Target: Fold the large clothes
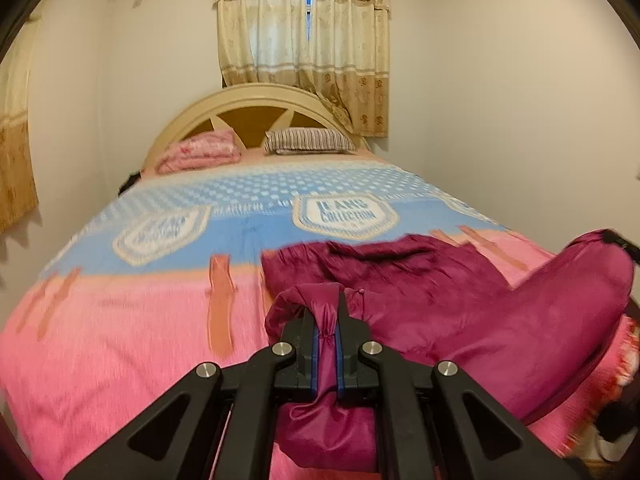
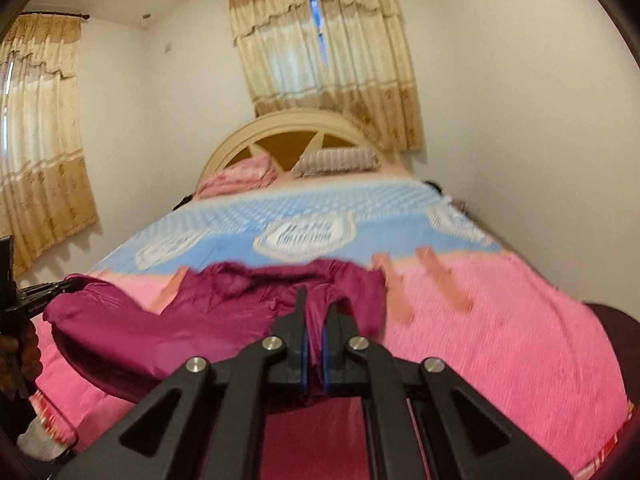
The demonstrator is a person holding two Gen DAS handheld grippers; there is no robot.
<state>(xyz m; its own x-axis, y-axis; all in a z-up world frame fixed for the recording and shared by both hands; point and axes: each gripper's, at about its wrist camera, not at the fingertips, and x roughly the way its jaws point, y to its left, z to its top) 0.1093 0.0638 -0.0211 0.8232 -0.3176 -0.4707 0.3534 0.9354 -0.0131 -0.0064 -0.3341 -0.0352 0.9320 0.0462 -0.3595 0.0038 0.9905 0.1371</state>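
A shiny magenta garment (image 1: 420, 280) lies crumpled on the near end of the bed, over the pink part of the bedspread (image 1: 132, 328). My left gripper (image 1: 325, 320) is shut on a bunched fold of it, held just above the bed. A stretch of the cloth runs right to my right gripper (image 1: 622, 242), seen at the frame's edge. In the right wrist view my right gripper (image 2: 315, 320) is shut on another fold of the garment (image 2: 224, 300). The cloth hangs between the two, with my left gripper (image 2: 44, 292) at the far left.
The bed has a pink and blue bedspread (image 2: 500, 320) with badge prints. A folded pink blanket (image 1: 198, 154) and a striped pillow (image 1: 310, 141) lie by the cream headboard (image 1: 252, 96). Curtains (image 1: 304, 48) hang behind. White walls stand close on both sides.
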